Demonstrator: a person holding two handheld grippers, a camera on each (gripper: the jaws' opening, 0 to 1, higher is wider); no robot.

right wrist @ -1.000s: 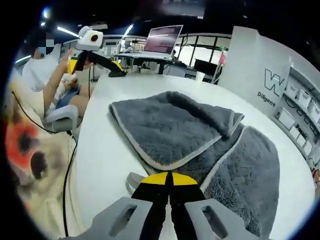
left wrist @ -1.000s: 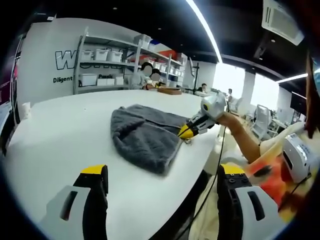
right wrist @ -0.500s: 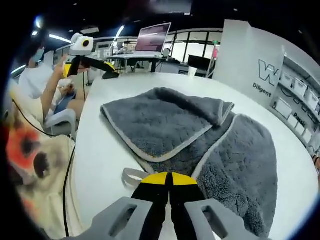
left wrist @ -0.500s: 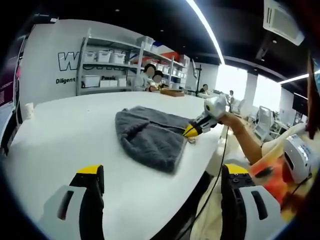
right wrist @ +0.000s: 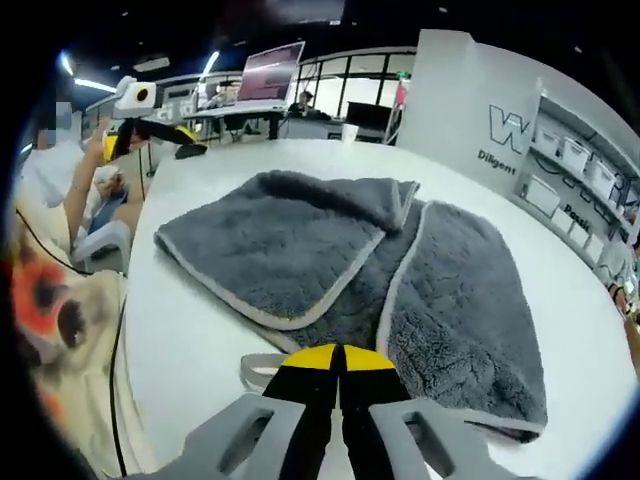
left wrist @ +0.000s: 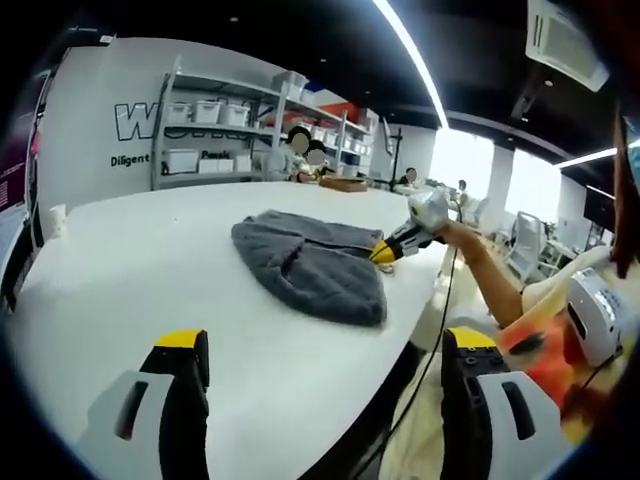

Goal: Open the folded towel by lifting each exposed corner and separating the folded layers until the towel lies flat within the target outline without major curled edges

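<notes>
While I held the right tongs (right wrist: pixel 340 352) pinched on the towel's (right wrist: pixel 350 270) near corner, with its hanging loop (right wrist: pixel 262 368) poking out beside the yellow tips, the grey towel lay part-folded on the white desk (right wrist: pixel 200 340), close to the edge on the person's side. My worry was plain: the grip looked like a thin bite right at the hem, so a quick pull could let the corner slip out, or drag the whole bundle toward the desk edge instead of peeling the layers apart. The upper flap (right wrist: pixel 270 250) sat doubled over the lower layer, and I judged it could flop back or curl along its pale trim. My left tongs (left wrist: pixel 320 385) stood wide, gripping nothing, well short of the towel (left wrist: pixel 310 265). From the left gripper view I could see the right tongs (left wrist: pixel 385 252) from outside, low at the towel's edge, plus shelves (left wrist: pixel 210 130) behind; from the right gripper view I got the fold lines, trim and loop, which the other angle flattened into a lump. No target outline was visible to me.
</notes>
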